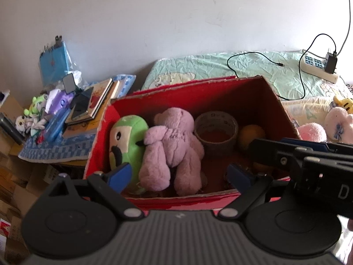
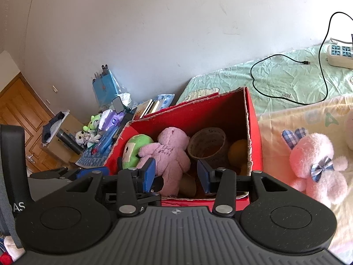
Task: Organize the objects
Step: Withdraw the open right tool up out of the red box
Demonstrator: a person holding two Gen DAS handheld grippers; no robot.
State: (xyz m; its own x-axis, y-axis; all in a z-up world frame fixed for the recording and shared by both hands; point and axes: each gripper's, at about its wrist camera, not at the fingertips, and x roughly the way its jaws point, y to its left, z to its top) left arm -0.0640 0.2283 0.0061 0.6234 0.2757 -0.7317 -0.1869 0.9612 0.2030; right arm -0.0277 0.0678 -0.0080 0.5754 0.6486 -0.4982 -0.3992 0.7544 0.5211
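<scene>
A red cardboard box (image 1: 280, 101) (image 2: 253, 119) stands on the bed. Inside lie a purple plush bear (image 1: 174, 148) (image 2: 169, 154), a green plush toy (image 1: 128, 137) (image 2: 134, 148), a roll of tape (image 1: 217, 130) (image 2: 208, 145) and a yellow ball (image 1: 251, 135) (image 2: 238, 149). My left gripper (image 1: 179, 174) is open over the box's near edge, nothing between its fingers. My right gripper (image 2: 176, 175) is also open above the near edge, empty. Its black body (image 1: 308, 161) crosses the right of the left wrist view.
A pink plush rabbit (image 2: 315, 165) (image 1: 337, 122) lies on the bed right of the box, with a pink plush ball (image 1: 312, 131) and a yellow toy (image 1: 344, 102). A power strip (image 1: 317, 66) and black cable (image 2: 286, 77) lie behind. A cluttered side table (image 1: 57, 150) with books stands left.
</scene>
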